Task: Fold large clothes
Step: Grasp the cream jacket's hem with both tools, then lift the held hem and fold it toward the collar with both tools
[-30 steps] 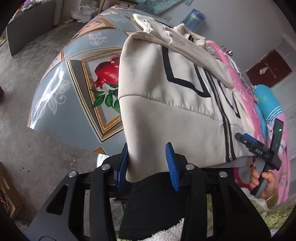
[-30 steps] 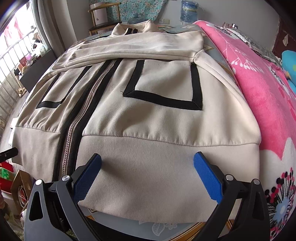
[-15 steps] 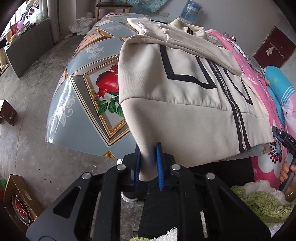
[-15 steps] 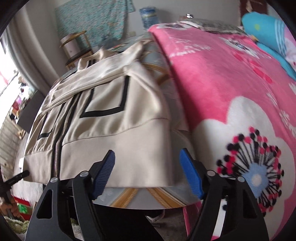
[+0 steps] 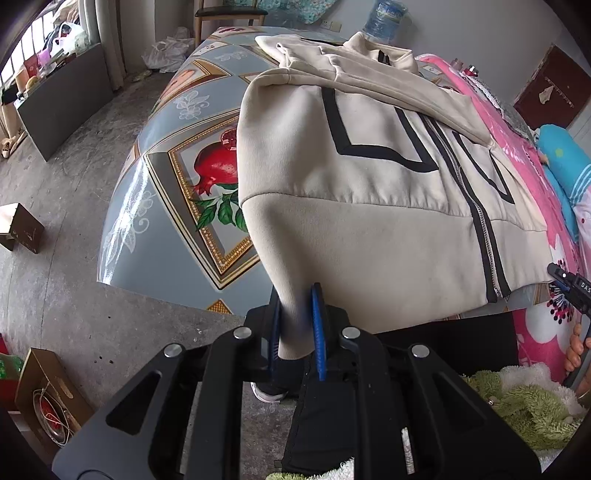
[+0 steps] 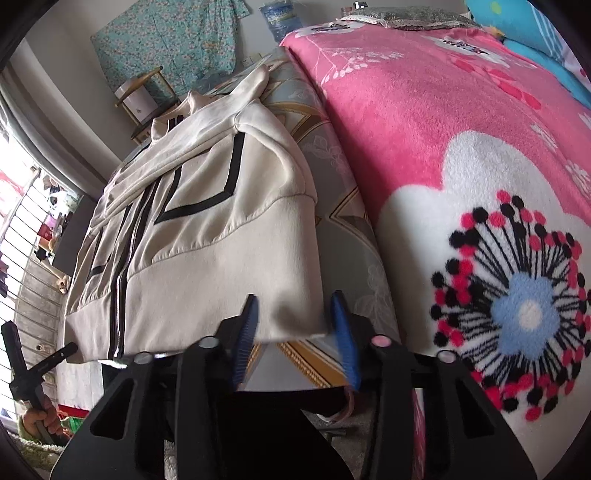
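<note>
The cream zip-up jacket [image 5: 369, 177] lies front-up on the patterned table [image 5: 177, 155], hem toward me, beside the pink blanket [image 6: 424, 122] at 3 o'clock. My left gripper [image 5: 297, 325] is clamped on the hem's left corner. My right gripper [image 6: 295, 332] has just been closing around the right corner, pads not yet pressing. I judge this the grasping step; next, finish that pinch, then lift both corners toward the collar at 12 o'clock.

text: "DAS" in white letters | on: black body of the right gripper [image 5: 570, 286], at the right edge of the left wrist view; lettering cut off by the frame | water bottle [image 6: 277, 16] label: print too small to read | other text: none legible
</note>
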The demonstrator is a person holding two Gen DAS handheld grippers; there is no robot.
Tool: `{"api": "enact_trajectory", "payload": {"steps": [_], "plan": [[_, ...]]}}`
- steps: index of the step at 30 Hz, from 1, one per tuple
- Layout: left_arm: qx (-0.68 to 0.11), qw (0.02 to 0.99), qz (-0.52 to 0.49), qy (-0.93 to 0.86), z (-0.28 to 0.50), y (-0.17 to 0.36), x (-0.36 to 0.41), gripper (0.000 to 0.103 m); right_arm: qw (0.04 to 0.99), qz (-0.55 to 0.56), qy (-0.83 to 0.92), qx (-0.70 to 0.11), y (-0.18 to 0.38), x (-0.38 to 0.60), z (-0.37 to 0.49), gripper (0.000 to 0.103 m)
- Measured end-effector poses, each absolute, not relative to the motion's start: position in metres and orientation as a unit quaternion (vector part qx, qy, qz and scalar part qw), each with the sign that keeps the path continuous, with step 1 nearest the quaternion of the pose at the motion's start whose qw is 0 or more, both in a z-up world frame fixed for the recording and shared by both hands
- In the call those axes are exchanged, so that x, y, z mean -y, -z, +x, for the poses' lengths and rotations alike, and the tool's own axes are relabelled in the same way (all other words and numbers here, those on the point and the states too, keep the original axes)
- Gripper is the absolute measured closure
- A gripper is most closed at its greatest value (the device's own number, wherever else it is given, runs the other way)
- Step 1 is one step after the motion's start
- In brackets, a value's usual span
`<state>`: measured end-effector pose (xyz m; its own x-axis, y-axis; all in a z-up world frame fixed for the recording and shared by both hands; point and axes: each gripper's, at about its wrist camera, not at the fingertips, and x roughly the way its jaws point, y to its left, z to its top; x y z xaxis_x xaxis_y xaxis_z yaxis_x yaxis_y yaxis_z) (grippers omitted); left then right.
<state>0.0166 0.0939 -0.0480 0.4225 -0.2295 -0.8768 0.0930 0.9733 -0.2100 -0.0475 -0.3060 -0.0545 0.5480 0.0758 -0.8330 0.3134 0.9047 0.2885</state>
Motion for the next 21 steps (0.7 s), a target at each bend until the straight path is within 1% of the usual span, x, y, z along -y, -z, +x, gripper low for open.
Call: {"api": "enact_trajectory", "payload": {"steps": [2,4,5,7,15,18,21], "plan": [[-0.521,0.846,-0.056,0.098,0.014,0.044,-0.090,0.088,0.855,0.192,0.080,-0.476,0.055,0.302,-0.048,0.082],[-0.510,0.852,-0.049,0.111,0.012,0.038,-0.087,0.093,0.857,0.186,0.082,-0.474,0.051,0.299,-0.049,0.091],[-0.500,0.856,-0.047,0.121,0.011,0.031,-0.085,0.093,0.858,0.187,0.080,-0.472,0.048,0.299,-0.049,0.096],[-0.477,0.865,-0.066,0.144,0.012,0.016,-0.087,0.096,0.864,0.186,0.079,-0.462,0.039,0.298,-0.048,0.097],[-0.404,0.890,-0.122,0.173,0.050,-0.042,-0.097,0.097,0.896,0.172,0.056,-0.405,-0.015,0.297,-0.015,0.097],[-0.387,0.895,-0.141,0.170,0.079,-0.052,-0.102,0.097,0.909,0.177,0.048,-0.376,-0.032,0.299,0.013,0.097],[-0.390,0.894,-0.155,0.158,0.119,-0.052,-0.107,0.097,0.916,0.186,0.041,-0.352,-0.039,0.303,0.050,0.097]]}}
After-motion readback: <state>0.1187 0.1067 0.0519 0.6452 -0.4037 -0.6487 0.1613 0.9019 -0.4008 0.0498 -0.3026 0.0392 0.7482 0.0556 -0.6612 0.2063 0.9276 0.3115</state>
